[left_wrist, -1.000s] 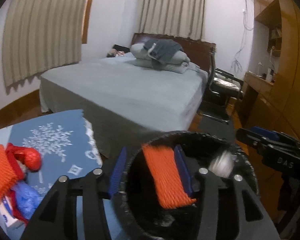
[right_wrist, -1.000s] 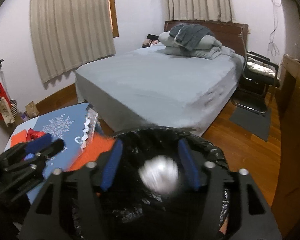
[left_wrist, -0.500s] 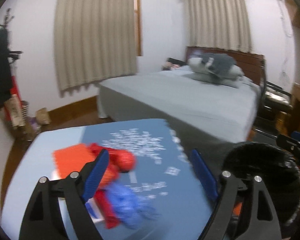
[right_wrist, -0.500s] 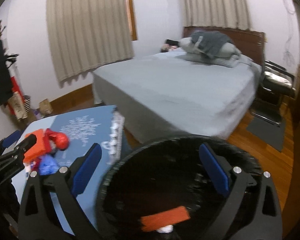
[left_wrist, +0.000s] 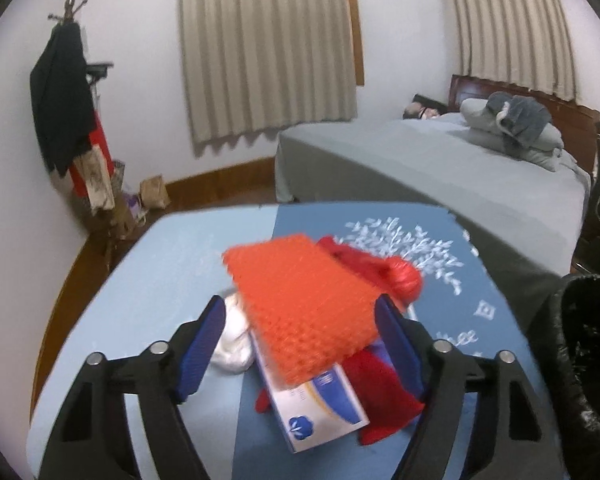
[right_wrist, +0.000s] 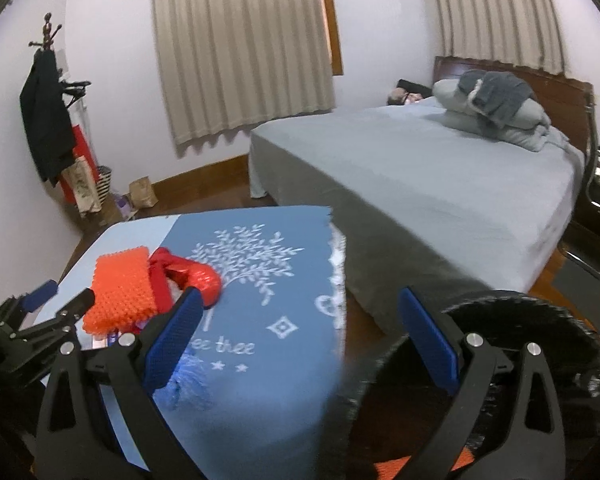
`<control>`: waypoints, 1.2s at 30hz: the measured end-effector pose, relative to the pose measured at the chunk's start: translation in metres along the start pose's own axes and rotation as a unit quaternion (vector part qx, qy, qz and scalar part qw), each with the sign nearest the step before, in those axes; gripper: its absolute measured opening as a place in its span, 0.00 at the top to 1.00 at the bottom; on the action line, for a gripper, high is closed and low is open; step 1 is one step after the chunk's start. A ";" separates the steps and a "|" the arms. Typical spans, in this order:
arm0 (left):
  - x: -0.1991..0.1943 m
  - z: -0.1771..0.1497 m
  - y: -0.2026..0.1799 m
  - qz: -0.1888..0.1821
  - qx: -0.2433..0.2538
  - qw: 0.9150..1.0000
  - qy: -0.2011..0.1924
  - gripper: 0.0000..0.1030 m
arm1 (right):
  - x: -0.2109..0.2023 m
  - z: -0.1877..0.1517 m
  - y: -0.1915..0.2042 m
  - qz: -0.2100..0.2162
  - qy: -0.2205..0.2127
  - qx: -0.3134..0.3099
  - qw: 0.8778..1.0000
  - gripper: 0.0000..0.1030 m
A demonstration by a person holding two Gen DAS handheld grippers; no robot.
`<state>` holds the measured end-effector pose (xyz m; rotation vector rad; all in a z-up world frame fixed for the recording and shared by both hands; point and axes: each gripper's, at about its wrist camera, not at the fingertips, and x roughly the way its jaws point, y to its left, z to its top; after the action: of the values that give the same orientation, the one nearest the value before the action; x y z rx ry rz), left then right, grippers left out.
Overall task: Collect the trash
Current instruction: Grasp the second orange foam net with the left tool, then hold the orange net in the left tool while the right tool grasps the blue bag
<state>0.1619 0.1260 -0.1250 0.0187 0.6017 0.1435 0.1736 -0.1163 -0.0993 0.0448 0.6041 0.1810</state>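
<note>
1. The step in hand looks like the reach for the next piece of rubbish: the left gripper (left_wrist: 300, 340) is over the heap on the table (left_wrist: 168, 264), and the black-lined bin (right_wrist: 540, 340) waits off the table's right edge, beside the bed (right_wrist: 440, 184).

2. The heap lies on the blue snowflake cloth (right_wrist: 260, 280), toward its left side. On top is an orange mesh pad (left_wrist: 300, 304); under it a white and blue box (left_wrist: 320, 404), a red wrapper (left_wrist: 380, 276) behind and to the right, and a white crumpled piece (left_wrist: 232, 344) at the left.

3. The left gripper's jaws are narrowing at this moment. The orange mesh pad sits between them, its right edge close to the right pad. The left pad stands apart from it, so I judge it not yet gripped.

4. The right gripper (right_wrist: 300, 332) is spread wide and holds nothing. It hangs over the cloth's near right edge, between the heap and the bin. A blue crinkled scrap (right_wrist: 188, 384) lies on the cloth just below its left pad.

5. An orange piece (right_wrist: 396, 468) already shows at the bottom of the bin.

6. Next, I would say, the left jaws need to close until both pads press the orange mesh pad, taking the pad alone and not the box beneath. Then comes a lift and a carry to the right, over the bin's rim.

7. The mesh looks soft and springy, so a shallow pinch could slip.
</note>
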 end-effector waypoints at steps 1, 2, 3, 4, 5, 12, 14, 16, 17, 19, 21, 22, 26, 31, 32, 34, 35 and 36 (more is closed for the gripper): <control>0.006 -0.002 0.003 -0.005 -0.006 1.000 0.010 0.34 | 0.004 0.000 0.005 0.003 0.003 -0.005 1.000 0.07; 0.010 -0.004 0.005 -0.009 -0.010 1.000 0.016 0.37 | 0.006 -0.001 0.009 0.004 0.006 -0.010 1.000 0.07; 0.015 -0.006 0.007 -0.015 -0.015 0.999 0.024 0.37 | 0.009 -0.002 0.012 0.005 0.008 -0.013 1.000 0.07; 0.020 -0.007 0.007 -0.020 -0.020 0.999 0.030 0.38 | 0.012 -0.003 0.015 0.006 0.012 -0.018 1.000 0.07; 0.023 -0.009 0.007 -0.022 -0.023 0.999 0.034 0.38 | 0.014 -0.004 0.018 0.006 0.015 -0.020 1.000 0.07; 0.039 -0.021 0.010 -0.028 -0.031 0.998 0.049 0.43 | 0.024 -0.010 0.023 0.007 0.029 -0.025 0.999 0.07; 0.041 -0.022 0.010 -0.029 -0.034 0.998 0.049 0.50 | 0.026 -0.011 0.024 0.007 0.032 -0.026 0.999 0.07; 0.040 -0.023 0.010 -0.029 -0.035 0.998 0.048 0.55 | 0.027 -0.012 0.024 0.008 0.034 -0.028 0.999 0.07; 0.039 -0.023 0.009 -0.031 -0.034 0.998 0.046 0.59 | 0.028 -0.013 0.025 0.008 0.034 -0.028 0.999 0.07; 0.038 -0.022 0.008 -0.034 -0.033 0.998 0.044 0.68 | 0.029 -0.014 0.025 0.009 0.036 -0.029 0.999 0.07; 0.036 -0.021 0.007 -0.041 -0.032 0.998 0.040 0.75 | 0.029 -0.015 0.025 0.009 0.037 -0.029 0.999 0.07; 0.036 -0.021 0.007 -0.046 -0.033 0.998 0.039 0.78 | 0.029 -0.016 0.025 0.009 0.038 -0.029 0.999 0.07; 0.031 -0.018 0.007 -0.047 -0.033 0.998 0.029 0.84 | 0.029 -0.015 0.024 0.010 0.036 -0.028 0.999 0.07; 0.018 -0.014 0.012 -0.053 -0.036 0.998 0.012 0.86 | 0.026 -0.014 0.025 0.013 0.026 -0.026 0.999 0.07; 0.014 -0.013 0.014 -0.053 -0.037 0.998 0.009 0.86 | 0.026 -0.014 0.026 0.013 0.023 -0.025 0.999 0.07; 0.009 -0.012 0.018 -0.053 -0.041 0.998 0.005 0.86 | 0.025 -0.014 0.028 0.015 0.018 -0.024 0.999 0.07; 0.005 -0.012 0.020 -0.053 -0.043 0.998 0.002 0.86 | 0.025 -0.014 0.029 0.016 0.016 -0.024 0.999 0.08; 0.001 -0.012 0.023 -0.053 -0.044 0.998 -0.001 0.86 | 0.026 -0.016 0.031 0.018 0.014 -0.025 0.999 0.08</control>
<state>0.1535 0.1485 -0.1340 -0.0979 0.5932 0.0665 0.1811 -0.0814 -0.1239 0.0050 0.6271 0.2315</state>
